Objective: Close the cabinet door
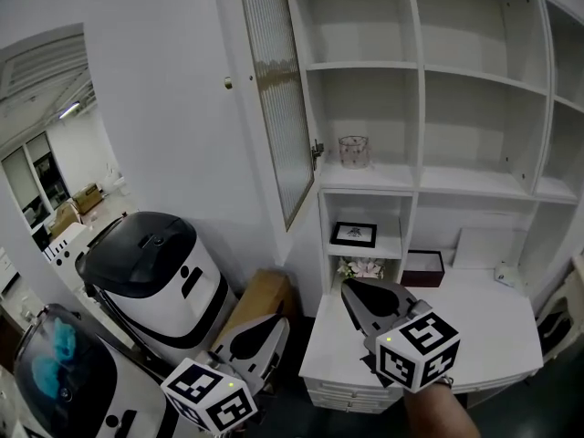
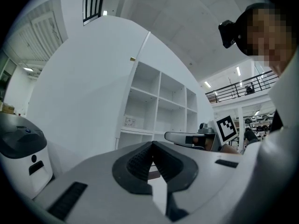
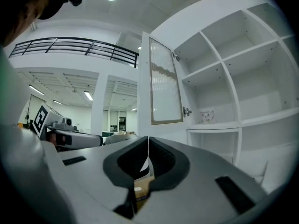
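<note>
The cabinet door [image 1: 276, 89], a tall ribbed-glass panel in a white frame, stands swung wide open off the left side of the white shelf cabinet [image 1: 415, 71]. In the right gripper view the door [image 3: 164, 82] shows ahead beside the open shelves. My right gripper [image 1: 349, 290] is shut and empty, held low in front of the cabinet's lower shelves, well below the door. My left gripper [image 1: 245, 338] hangs lower left, jaws together with nothing in them, pointing toward the white wall and the cabinet [image 2: 156, 108].
A white and black bin-like machine [image 1: 155, 276] stands left of the cabinet, with a brown cardboard box [image 1: 260, 301] beside it. On the shelves are a glass cup [image 1: 354, 151], a framed picture [image 1: 354, 234], flowers [image 1: 363, 268] and a dark box [image 1: 422, 267]. A white counter [image 1: 484, 322] juts out below.
</note>
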The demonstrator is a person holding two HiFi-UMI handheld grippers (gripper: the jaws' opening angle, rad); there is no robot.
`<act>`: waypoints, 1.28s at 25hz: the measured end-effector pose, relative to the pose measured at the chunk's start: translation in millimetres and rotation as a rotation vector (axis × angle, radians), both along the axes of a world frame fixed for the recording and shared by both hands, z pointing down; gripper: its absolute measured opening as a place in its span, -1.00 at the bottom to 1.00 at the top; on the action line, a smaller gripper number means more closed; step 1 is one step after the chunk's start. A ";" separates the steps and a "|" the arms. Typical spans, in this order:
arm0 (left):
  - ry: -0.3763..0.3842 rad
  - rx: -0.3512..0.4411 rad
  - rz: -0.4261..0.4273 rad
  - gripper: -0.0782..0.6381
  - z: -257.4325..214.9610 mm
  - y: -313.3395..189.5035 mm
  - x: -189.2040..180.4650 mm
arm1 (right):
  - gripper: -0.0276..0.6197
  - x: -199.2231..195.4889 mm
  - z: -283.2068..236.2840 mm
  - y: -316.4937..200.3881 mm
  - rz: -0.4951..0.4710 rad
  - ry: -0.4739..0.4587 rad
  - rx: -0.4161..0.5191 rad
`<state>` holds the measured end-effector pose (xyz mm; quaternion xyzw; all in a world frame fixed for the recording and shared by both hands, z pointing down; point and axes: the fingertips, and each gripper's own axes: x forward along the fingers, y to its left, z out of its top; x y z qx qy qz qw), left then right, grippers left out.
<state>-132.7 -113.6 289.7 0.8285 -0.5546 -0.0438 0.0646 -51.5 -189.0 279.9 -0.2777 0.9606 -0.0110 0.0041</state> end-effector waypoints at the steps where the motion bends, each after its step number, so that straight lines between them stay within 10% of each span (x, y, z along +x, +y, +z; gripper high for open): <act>1: 0.001 -0.001 0.000 -0.77 0.1 -2.7 -6.5 | -0.90 -7.5 -0.6 -2.1 -0.002 -0.001 0.002; 17: 0.005 -0.022 0.018 -0.77 6.7 -35.6 -85.6 | -0.61 -102.9 1.6 -27.5 -0.016 0.007 0.008; 32: 0.027 -0.020 0.076 -0.77 14.4 -49.8 -113.3 | -0.50 -132.4 3.9 -50.0 0.176 0.079 0.100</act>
